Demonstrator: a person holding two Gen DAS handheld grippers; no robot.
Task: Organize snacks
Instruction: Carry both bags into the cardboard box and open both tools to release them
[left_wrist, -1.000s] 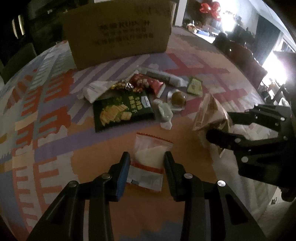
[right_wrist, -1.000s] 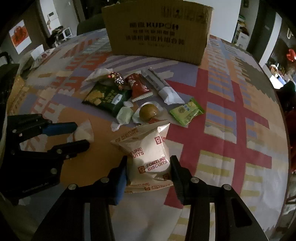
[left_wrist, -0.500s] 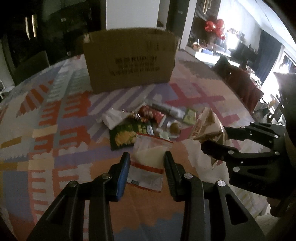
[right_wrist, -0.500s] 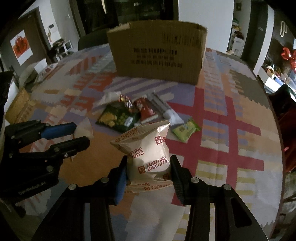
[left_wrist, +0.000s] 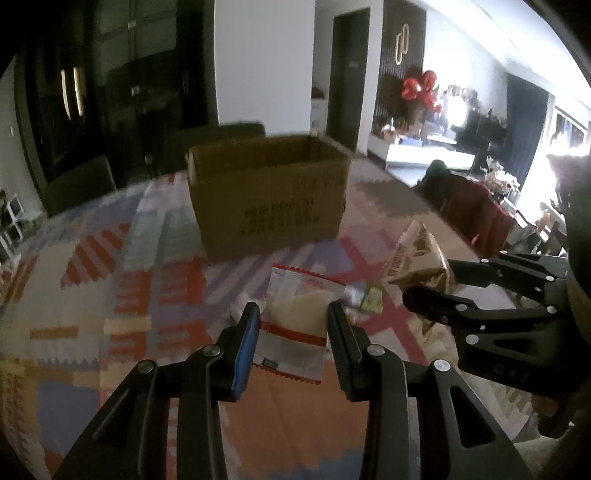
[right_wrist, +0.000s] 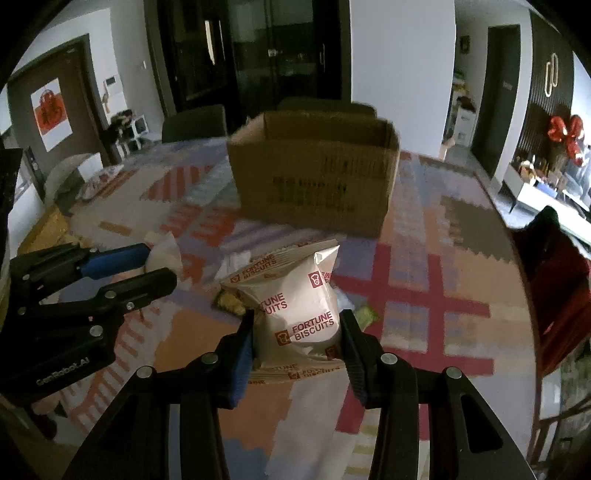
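My left gripper (left_wrist: 291, 317) is shut on a clear white packet with red edges (left_wrist: 299, 325) and holds it above the table. My right gripper (right_wrist: 297, 325) is shut on a silver Fortune Biscuits bag (right_wrist: 295, 302), also lifted. The open cardboard box (left_wrist: 267, 195) stands ahead on the patterned tablecloth, seen too in the right wrist view (right_wrist: 314, 177). The right gripper and its bag (left_wrist: 421, 258) show at the right of the left wrist view. The left gripper (right_wrist: 159, 266) shows at the left of the right wrist view. Other snacks are mostly hidden behind the held packets.
A round table with a patterned cloth (left_wrist: 110, 295) carries everything. Dark chairs (left_wrist: 77, 184) stand behind the box. A red chair (right_wrist: 554, 280) is at the table's right edge. A small green packet (left_wrist: 371, 301) lies beyond the left gripper.
Both grippers have risen and tilted up with their packets. The box top and the room now fill the views, and the snack pile has dropped out of sight.
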